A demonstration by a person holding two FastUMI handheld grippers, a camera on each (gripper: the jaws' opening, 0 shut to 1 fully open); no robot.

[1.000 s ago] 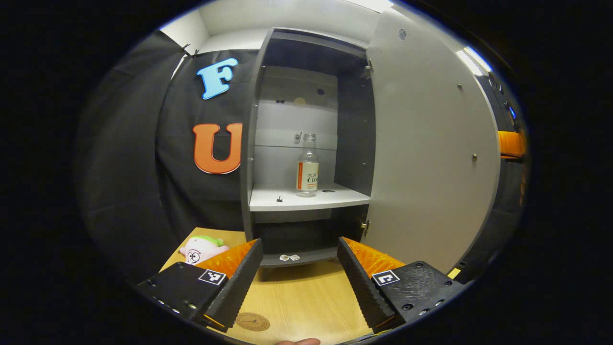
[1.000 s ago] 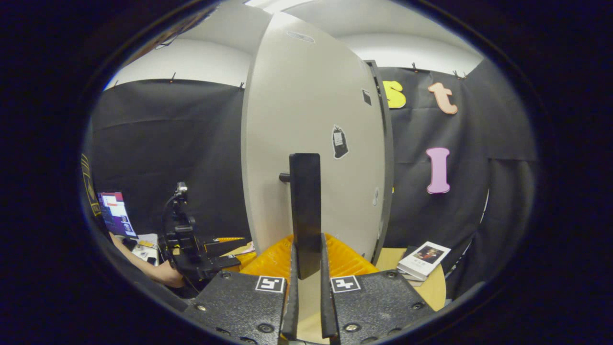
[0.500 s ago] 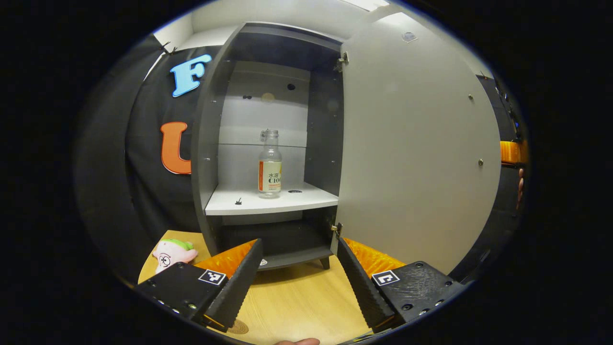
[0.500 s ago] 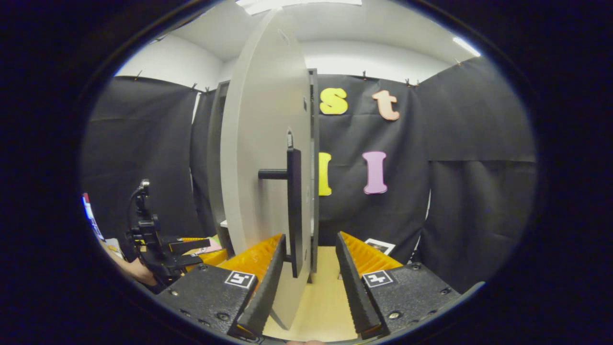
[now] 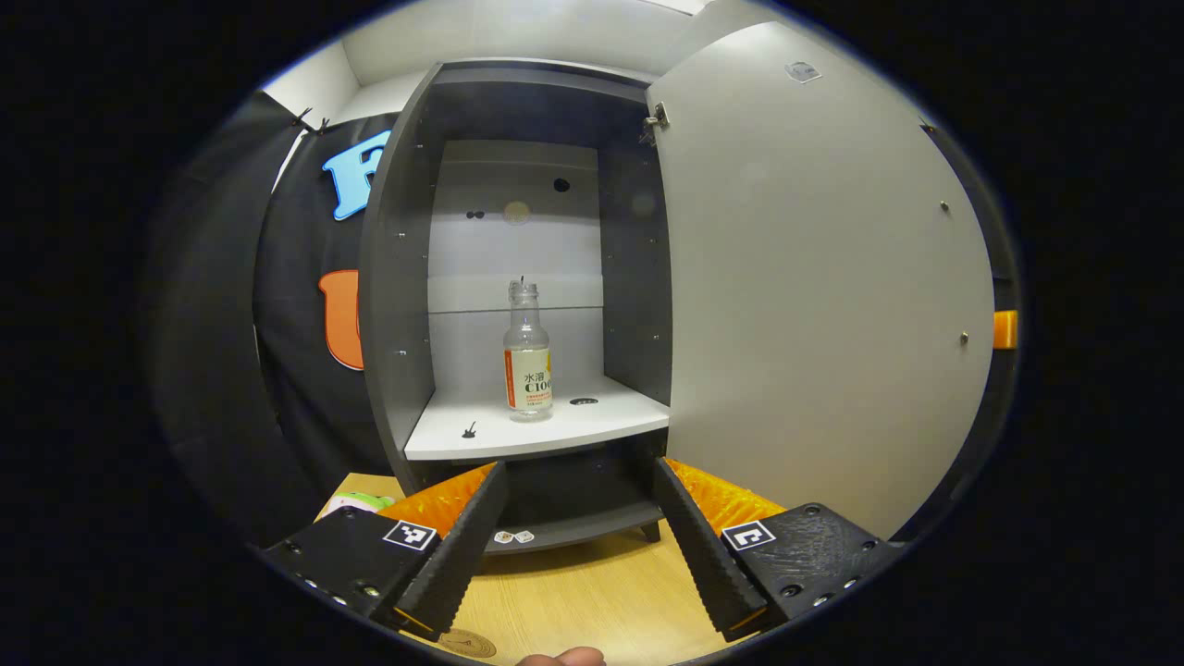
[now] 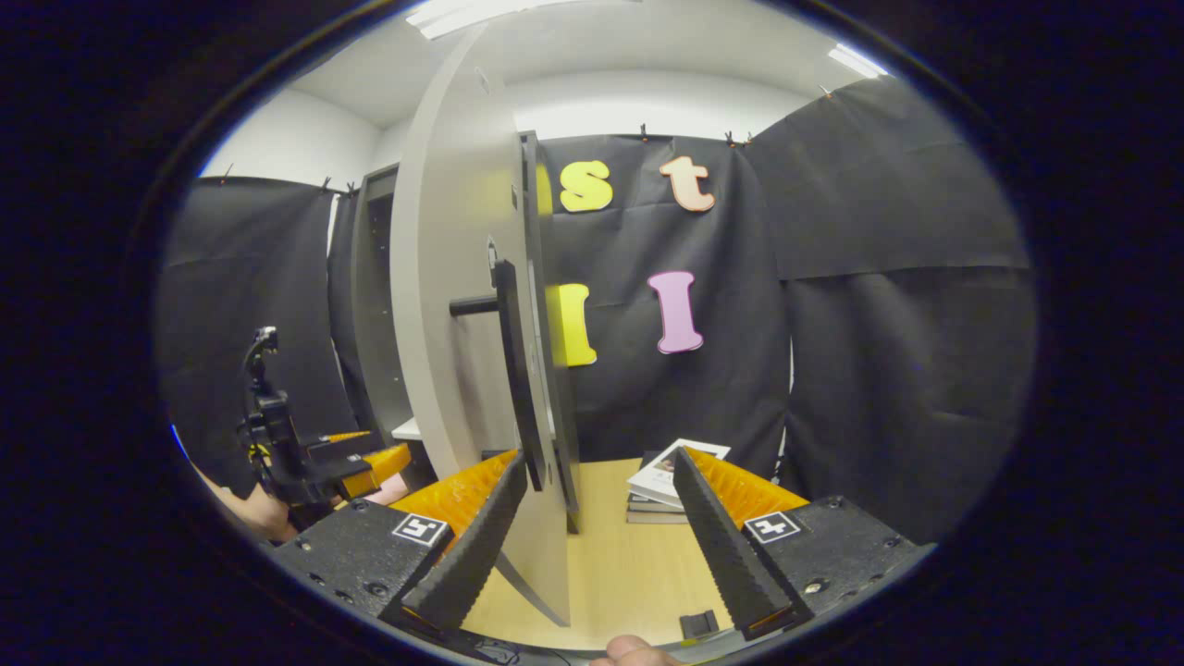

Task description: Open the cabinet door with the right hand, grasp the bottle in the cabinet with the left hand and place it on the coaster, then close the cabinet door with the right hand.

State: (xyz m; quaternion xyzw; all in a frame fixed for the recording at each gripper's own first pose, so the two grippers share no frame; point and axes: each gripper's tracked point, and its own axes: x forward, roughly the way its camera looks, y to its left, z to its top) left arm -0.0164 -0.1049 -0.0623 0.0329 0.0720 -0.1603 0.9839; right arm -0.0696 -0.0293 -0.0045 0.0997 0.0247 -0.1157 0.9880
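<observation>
**Door open, bottle not yet grasped**

My left gripper (image 5: 578,536) has its fingers apart, well short of the one bottle (image 5: 527,356) upright on the cabinet (image 5: 398,277) shelf. Right gripper (image 6: 592,527) is spread too, off the handle (image 6: 513,370). Risk: a hurried reach could tip the bottle, or the unheld door (image 5: 814,277) may swing back. One coaster (image 5: 467,642), two grippers.
</observation>
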